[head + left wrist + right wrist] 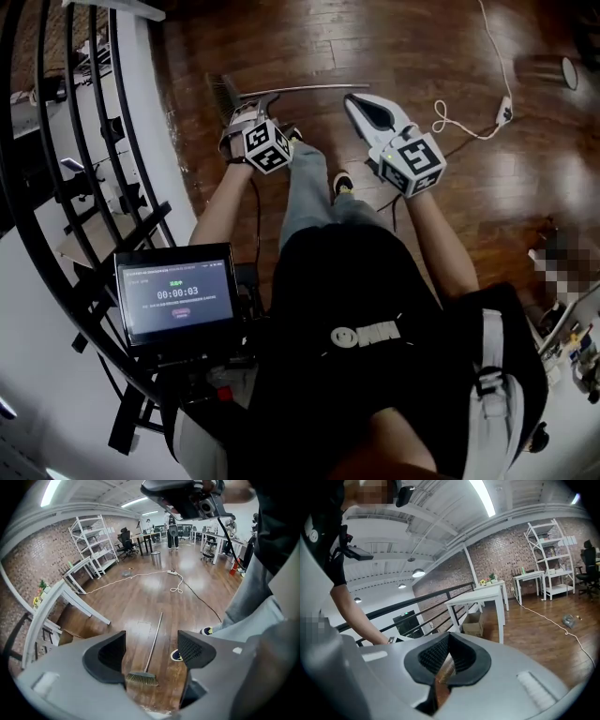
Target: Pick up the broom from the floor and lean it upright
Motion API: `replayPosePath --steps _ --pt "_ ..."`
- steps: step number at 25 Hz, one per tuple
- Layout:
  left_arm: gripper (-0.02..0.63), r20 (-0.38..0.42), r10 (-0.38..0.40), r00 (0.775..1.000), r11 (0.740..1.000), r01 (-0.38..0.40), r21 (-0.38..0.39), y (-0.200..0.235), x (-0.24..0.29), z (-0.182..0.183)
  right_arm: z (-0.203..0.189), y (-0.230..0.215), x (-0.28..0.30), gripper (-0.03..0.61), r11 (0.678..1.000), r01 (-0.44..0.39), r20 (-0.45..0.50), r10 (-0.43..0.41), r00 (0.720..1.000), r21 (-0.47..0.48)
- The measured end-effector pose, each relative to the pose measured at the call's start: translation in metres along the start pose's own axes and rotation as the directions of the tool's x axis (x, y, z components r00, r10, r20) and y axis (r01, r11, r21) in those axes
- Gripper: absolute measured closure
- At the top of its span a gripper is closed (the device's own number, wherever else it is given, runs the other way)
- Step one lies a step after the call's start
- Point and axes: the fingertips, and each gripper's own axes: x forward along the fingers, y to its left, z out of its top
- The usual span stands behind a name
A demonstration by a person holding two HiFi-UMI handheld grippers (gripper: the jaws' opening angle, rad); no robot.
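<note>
The broom (300, 90) lies flat on the wooden floor just beyond both grippers, its bristle head (223, 94) at the left end. In the left gripper view the broom (153, 644) runs away from me, bristle head (142, 678) nearest. My left gripper (152, 651) points steeply down over it, jaws wide open and empty, well above the floor. In the head view this left gripper (242, 117) hovers near the bristle end. My right gripper (356, 101) hangs above the handle's other end. Its pads (454, 656) are shut together with nothing between them.
A black railing (94, 141) curves along the left. A white cord with a power strip (469, 127) lies on the floor at the right. The person's shoes (177, 655) stand beside the broom head. A white table (487, 595) and a cardboard box (473, 624) stand by the railing.
</note>
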Motion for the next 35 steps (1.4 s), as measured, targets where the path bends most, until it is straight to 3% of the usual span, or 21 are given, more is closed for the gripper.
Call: replayPosePath --steps 6,9,12,18,24,29,32,35 --pt "0.249 -0.067 -0.039 0.997 0.999 0.039 -0.013 0.029 0.046 -0.056 -0.017 -0.031 0.046 0.575 0.998 0.054 -0.059 -0.054 0.997 0.010" --pt "0.256 -0.077 -0.059 0.995 0.997 0.054 -0.058 0.027 0.107 -0.090 -0.051 -0.064 0.069 0.575 0.991 0.110 -0.076 -0.104 0.992 0.071" --pt "0.256 -0.127 -0.096 0.987 0.993 0.086 -0.075 0.018 0.194 -0.130 -0.108 -0.105 0.102 0.575 0.989 0.124 -0.099 -0.116 0.988 0.080" --pt "0.265 -0.200 -0.090 0.976 0.995 0.078 -0.066 0.013 0.366 -0.220 -0.253 -0.163 0.170 0.575 0.994 0.108 -0.157 -0.111 0.981 -0.030" --pt "0.267 -0.261 -0.150 0.954 0.987 0.129 -0.095 -0.011 0.475 -0.272 -0.351 -0.211 0.196 0.575 0.994 0.103 -0.217 -0.092 0.972 0.039" --pt "0.267 -0.309 -0.164 0.937 0.986 0.159 -0.044 -0.010 0.534 -0.290 -0.378 -0.243 0.204 0.575 0.987 0.124 -0.207 -0.101 0.973 0.102" --pt "0.297 -0.341 -0.225 0.913 0.970 0.241 0.007 -0.020 0.545 -0.292 -0.381 -0.253 0.203 0.575 0.979 0.139 -0.193 -0.110 0.975 0.146" --pt "0.303 -0.354 -0.241 0.904 0.964 0.266 0.023 -0.020 0.546 -0.289 -0.379 -0.253 0.205 0.575 0.979 0.132 -0.192 -0.101 0.976 0.154"
